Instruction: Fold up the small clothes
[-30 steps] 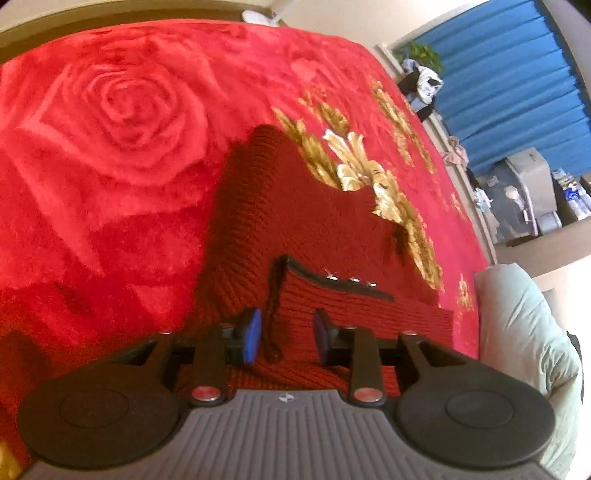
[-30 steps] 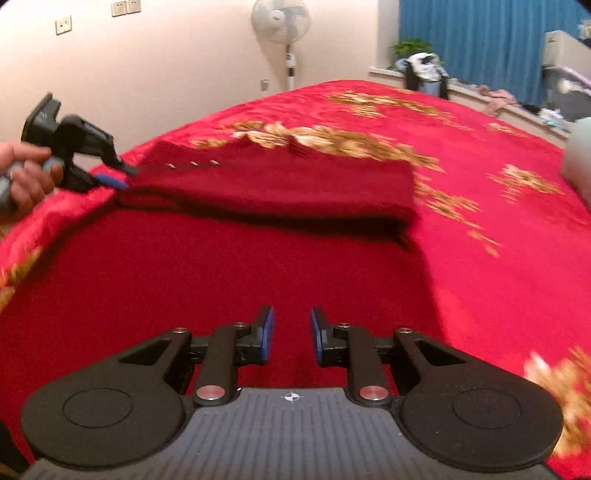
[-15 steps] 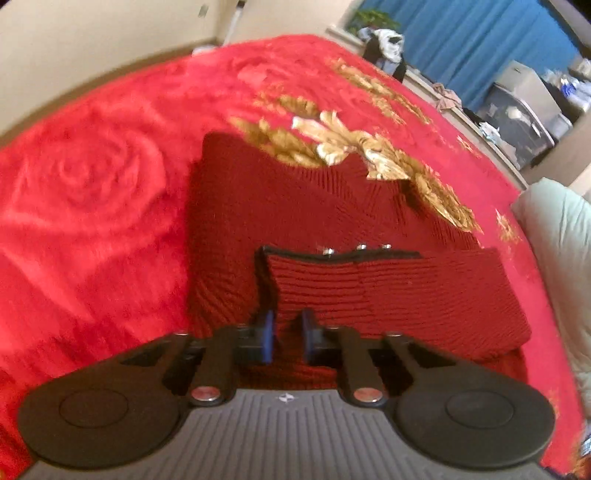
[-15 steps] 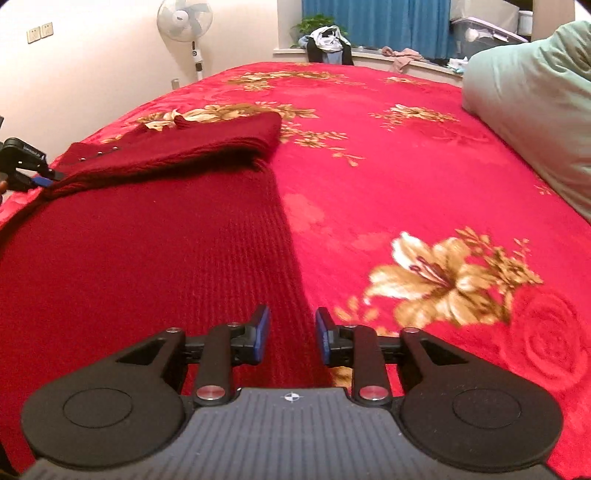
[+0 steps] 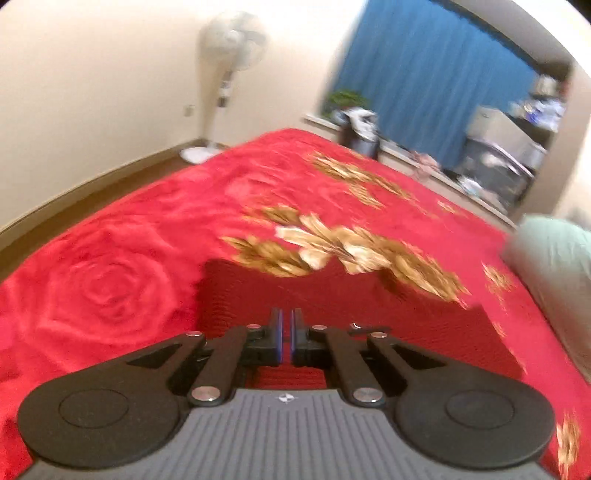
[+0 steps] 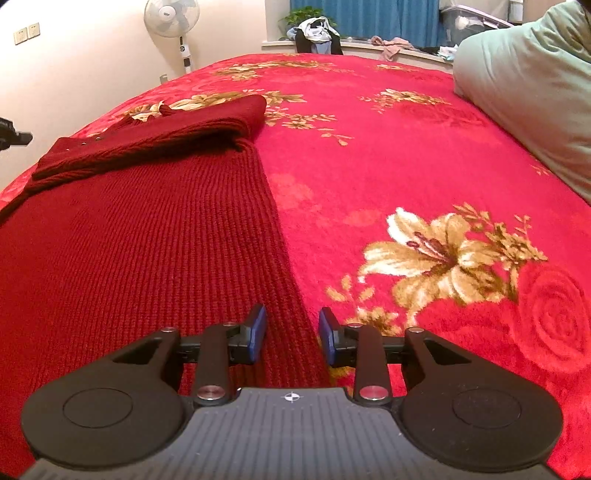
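Note:
A dark red knitted sweater (image 6: pixel 147 240) lies flat on the red flowered bedspread (image 6: pixel 369 147), its upper part folded over into a thick band (image 6: pixel 166 140) with small buttons. My right gripper (image 6: pixel 292 314) hovers low and open over the sweater's right side edge, which runs between the blue pads untouched. My left gripper (image 5: pixel 286 314) is shut, pads almost together, and I see no cloth pinched in them. It is above the sweater (image 5: pixel 236 295) near the black-trimmed buttoned edge. In the right wrist view the left gripper (image 6: pixel 14 137) shows at the far left, just off the folded band.
A pale green pillow or duvet (image 6: pixel 524 81) lies along the bed's right side. A standing fan (image 6: pixel 171 18) is by the wall beyond the bed's far left corner. A window ledge (image 6: pixel 317 33) holds loose clothes under blue curtains. Brown floor (image 5: pixel 92 192) lies past the bed's left edge.
My left gripper closed at the sweater's trimmed edge, then rose and rolled, its view swinging up toward the room. My right gripper dropped to the sweater's right edge and its jaws widened.

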